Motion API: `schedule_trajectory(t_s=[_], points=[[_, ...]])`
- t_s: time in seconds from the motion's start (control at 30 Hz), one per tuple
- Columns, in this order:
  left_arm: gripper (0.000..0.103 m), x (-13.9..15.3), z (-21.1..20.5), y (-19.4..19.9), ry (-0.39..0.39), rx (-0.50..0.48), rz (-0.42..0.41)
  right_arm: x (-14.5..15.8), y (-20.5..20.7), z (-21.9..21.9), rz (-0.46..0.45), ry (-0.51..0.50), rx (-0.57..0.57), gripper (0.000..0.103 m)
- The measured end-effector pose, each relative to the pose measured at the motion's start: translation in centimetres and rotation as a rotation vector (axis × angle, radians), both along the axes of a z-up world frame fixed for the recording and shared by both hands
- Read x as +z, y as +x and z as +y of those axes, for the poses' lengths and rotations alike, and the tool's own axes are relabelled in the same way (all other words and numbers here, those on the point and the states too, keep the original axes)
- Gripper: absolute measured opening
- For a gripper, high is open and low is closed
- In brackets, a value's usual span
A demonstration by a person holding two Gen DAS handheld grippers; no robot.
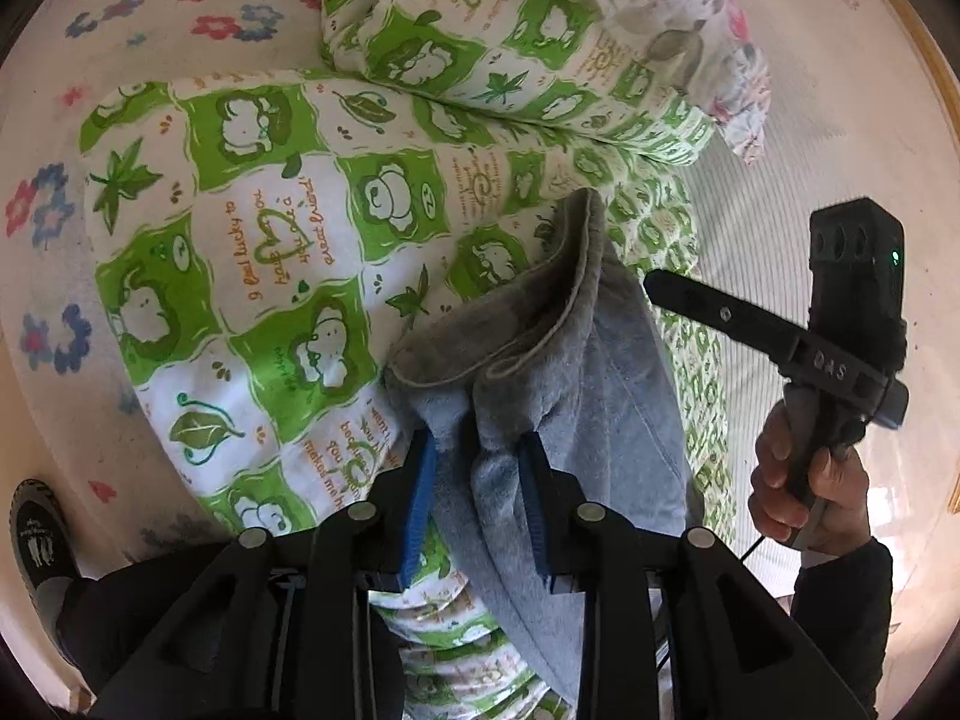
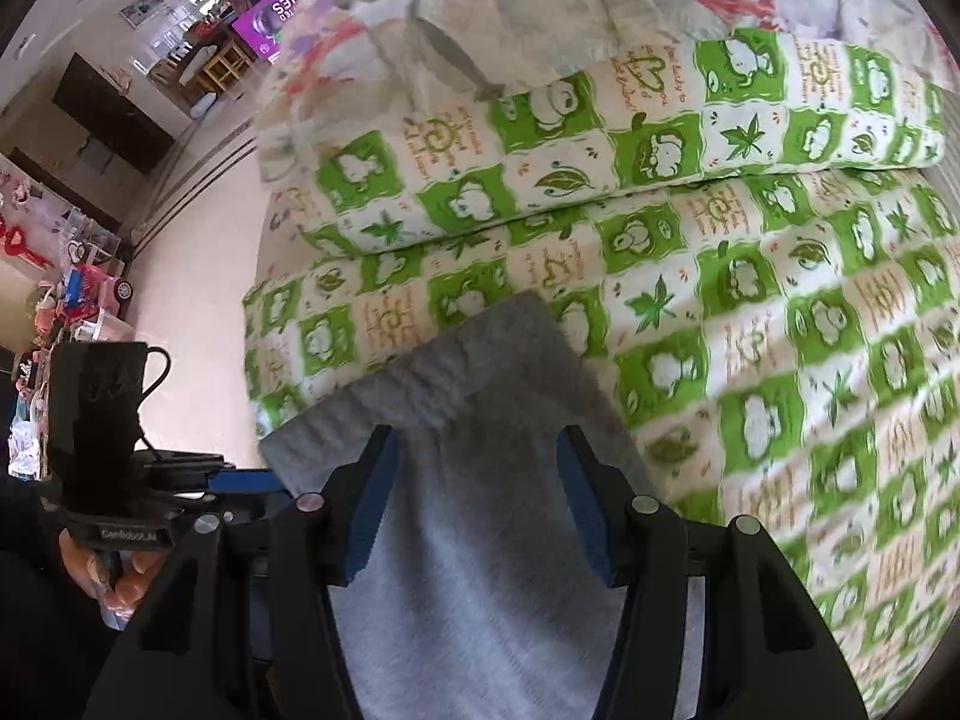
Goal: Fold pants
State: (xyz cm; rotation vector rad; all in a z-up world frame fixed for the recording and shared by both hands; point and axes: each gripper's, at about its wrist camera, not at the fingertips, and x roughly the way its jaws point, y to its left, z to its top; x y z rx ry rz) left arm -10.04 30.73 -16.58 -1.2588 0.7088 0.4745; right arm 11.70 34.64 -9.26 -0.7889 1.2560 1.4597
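Observation:
The grey fleece pants [image 1: 570, 360] lie on a green-and-white patterned quilt [image 1: 270, 228]. In the left wrist view my left gripper [image 1: 480, 450] has its blue pads on either side of a bunched fold near the hem, closed on the cloth. My right gripper [image 1: 654, 282] shows at the right of that view, held in a hand, beside the pants. In the right wrist view the pants [image 2: 480, 540] run between the blue pads of my right gripper [image 2: 477, 438], whose jaws stand wide apart over flat cloth.
A second folded green quilt [image 2: 600, 138] and a floral blanket [image 2: 480, 6] lie behind the pants. The bed edge and the pale floor [image 2: 192, 276] are at left, with toys [image 2: 78, 294] and dark furniture [image 2: 114, 114] beyond. A shoe [image 1: 36, 534] shows at lower left.

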Motion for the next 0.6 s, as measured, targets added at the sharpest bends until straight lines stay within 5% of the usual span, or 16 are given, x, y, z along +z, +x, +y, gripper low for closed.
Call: schedule_trajectory(t_s=[0.47, 0.6], points=[[0.051, -0.1, 0.3, -1.3, 0.022, 0.121, 0.015, -4.6, 1.6, 2.8, -0.013, -0.047, 0.011, 0.065], [0.053, -1.0, 0.3, 0.4, 0.067, 0.084, 0.068, -4.8, 1.9, 3.0, 0.0, -0.024, -0.018, 0.065]])
